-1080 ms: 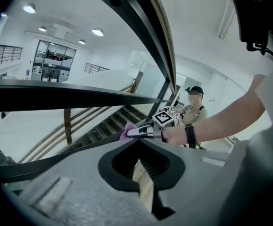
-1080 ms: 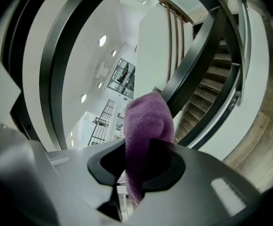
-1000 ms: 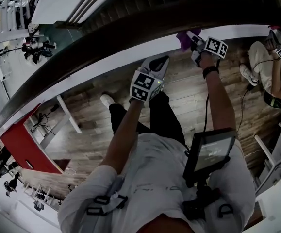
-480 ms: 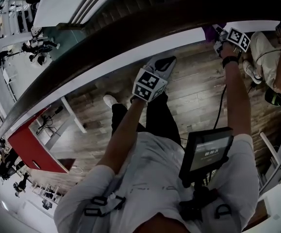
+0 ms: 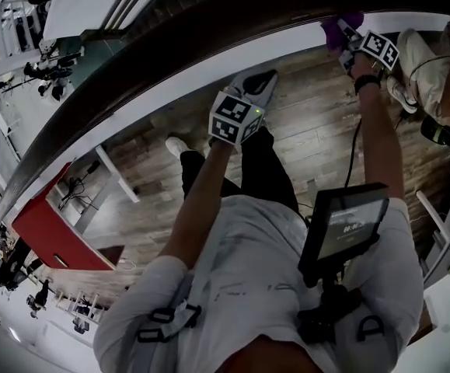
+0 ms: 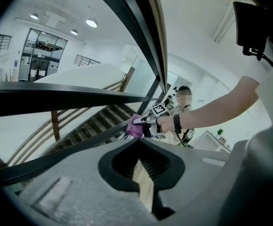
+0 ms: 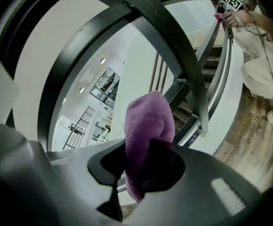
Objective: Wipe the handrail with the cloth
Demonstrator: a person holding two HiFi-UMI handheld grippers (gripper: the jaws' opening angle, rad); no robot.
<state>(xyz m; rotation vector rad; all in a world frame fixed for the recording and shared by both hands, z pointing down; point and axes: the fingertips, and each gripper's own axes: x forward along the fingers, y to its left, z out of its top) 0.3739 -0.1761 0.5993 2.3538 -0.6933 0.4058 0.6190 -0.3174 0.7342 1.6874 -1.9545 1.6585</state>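
I'm rubbing the handrail (image 5: 201, 49) with the cloth (image 5: 335, 28) pinched in my right claw (image 5: 346, 39); left claw (image 5: 256, 92) idling, pressed together. Next: sliding along the rail.

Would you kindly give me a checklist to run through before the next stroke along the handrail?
1. Cloth clamped in right gripper: ok.
2. Cloth pressed against handrail: cannot tell.
3. Left gripper shut, empty, off the rail: ok.
4. Rail ahead free: not ok, another person sits close beside it.
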